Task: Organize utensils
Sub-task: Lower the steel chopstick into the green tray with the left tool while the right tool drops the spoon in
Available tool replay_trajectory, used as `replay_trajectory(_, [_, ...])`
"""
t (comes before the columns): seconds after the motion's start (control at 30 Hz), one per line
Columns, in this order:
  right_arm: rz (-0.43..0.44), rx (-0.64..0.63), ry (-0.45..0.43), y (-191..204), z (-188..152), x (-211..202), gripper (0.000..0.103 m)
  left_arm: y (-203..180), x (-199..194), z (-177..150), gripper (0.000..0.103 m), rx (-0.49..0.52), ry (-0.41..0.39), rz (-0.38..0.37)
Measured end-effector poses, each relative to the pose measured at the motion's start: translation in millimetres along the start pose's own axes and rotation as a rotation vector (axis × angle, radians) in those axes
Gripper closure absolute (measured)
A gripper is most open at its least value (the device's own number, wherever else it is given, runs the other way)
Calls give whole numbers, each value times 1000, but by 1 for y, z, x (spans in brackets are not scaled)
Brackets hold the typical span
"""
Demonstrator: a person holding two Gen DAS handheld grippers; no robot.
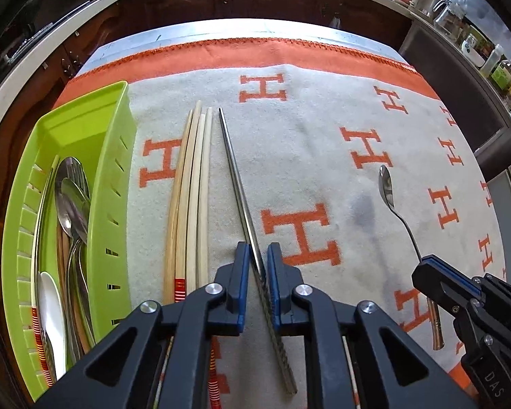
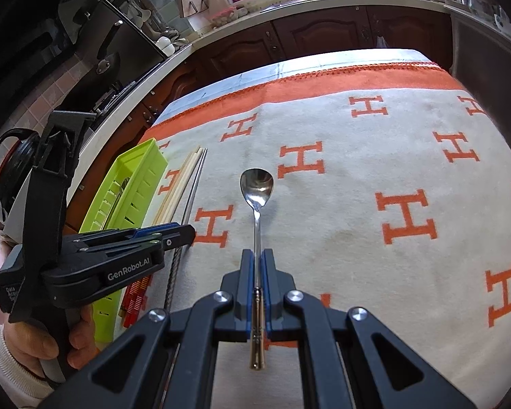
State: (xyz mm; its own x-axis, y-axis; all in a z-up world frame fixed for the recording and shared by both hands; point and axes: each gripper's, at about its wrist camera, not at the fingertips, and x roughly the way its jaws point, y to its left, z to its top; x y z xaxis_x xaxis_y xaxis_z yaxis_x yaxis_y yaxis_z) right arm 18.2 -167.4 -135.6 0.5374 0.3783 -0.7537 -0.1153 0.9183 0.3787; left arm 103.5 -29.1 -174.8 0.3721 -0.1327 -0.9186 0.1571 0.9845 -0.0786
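My left gripper [image 1: 258,250] has its blue-padded jaws pressed together on a slim grey metal chopstick [image 1: 236,177], pinching it on the shaft just ahead of its ridged grip section. The chopstick's pointed end reaches away from me across the cream blanket with orange H letters and an orange border [image 1: 310,156], and its ridged end runs back under the gripper body.

Just to the left of that chopstick I see a bundle of pale wooden chopsticks with red-striped ends [image 1: 190,191] lying side by side on the blanket. Beyond them, at the blanket's left edge, stands the lime-green slotted plastic utensil tray [image 1: 110,184], already holding several steel spoons [image 1: 72,201], a white spoon [image 1: 52,310] and a red-striped chopstick.

My right gripper [image 2: 257,255] is clamped on the thin handle of a polished steel spoon [image 2: 256,184]. Its bowl faces up, pointing away from me, and its bronze-toned handle end sticks out behind the pads. I cannot tell whether the bowl touches the blanket.

A hand [image 2: 34,344] in a pale sleeve grips the left tool's handle.
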Motion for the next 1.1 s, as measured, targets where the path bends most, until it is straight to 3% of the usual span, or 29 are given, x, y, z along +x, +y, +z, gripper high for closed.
replay_trajectory(0.3, [5, -13, -10, 5, -1, -5, 99, 6, -16, -13, 100, -54, -35, -68])
replay_trajectory(0.53, [14, -43, -14, 23, -1, -13, 99, 18, -63, -26, 100, -56, -111, -71])
replay_trajectory(0.83, [93, -98, 21, 71, 4, -16, 99, 74, -119, -48, 99, -120, -207, -31])
replay_trajectory(1.1, [213, -79, 94, 126, 20, -1, 99, 137, -125, -68, 99, -214, -215, 20])
